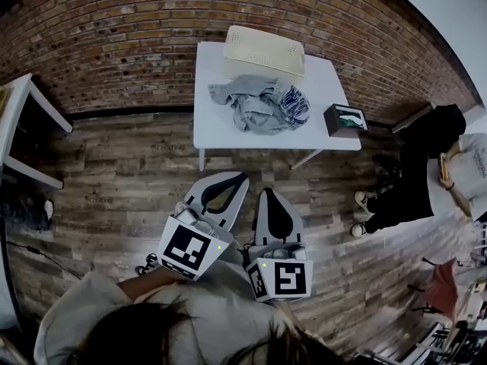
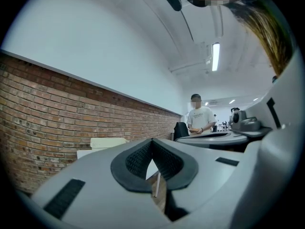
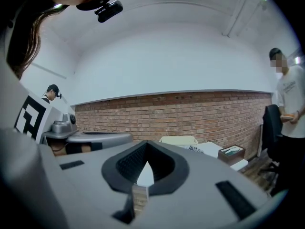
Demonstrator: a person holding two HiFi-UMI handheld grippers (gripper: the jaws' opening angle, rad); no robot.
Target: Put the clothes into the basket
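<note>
**Clothes on the table, both tongs shut and empty**

The clothes (image 1: 262,103) are seen as a rumpled grey heap with a navy-and-white printed piece on its right side. They're piled on the white table (image 1: 217,131), not in the basket. The cream basket (image 1: 264,49) is set just behind the heap at the table's far edge, by the brick wall (image 1: 114,44). The back of the heap looks to be touching it. A small brown box (image 1: 346,120) is parked at the table's right end, apart from the heap.

Both tongs are held well short of the table, over the wooden floor (image 1: 114,181) and close in to the body. They're side by side and pointed toward the table.

The left tongs (image 1: 240,178) are closed down tip to tip with nothing gripped. In the left gripper view only a sliver of table and floor can be seen through the little gap behind the tips.

Same story for the right tongs (image 1: 268,193): the jaws are pressed together and nothing is caught between them.

Off to the right of the table a person (image 1: 426,166) in a white top and dark trousers can be made out. A second white table (image 1: 27,120) is clipped by the left edge of the head view.
</note>
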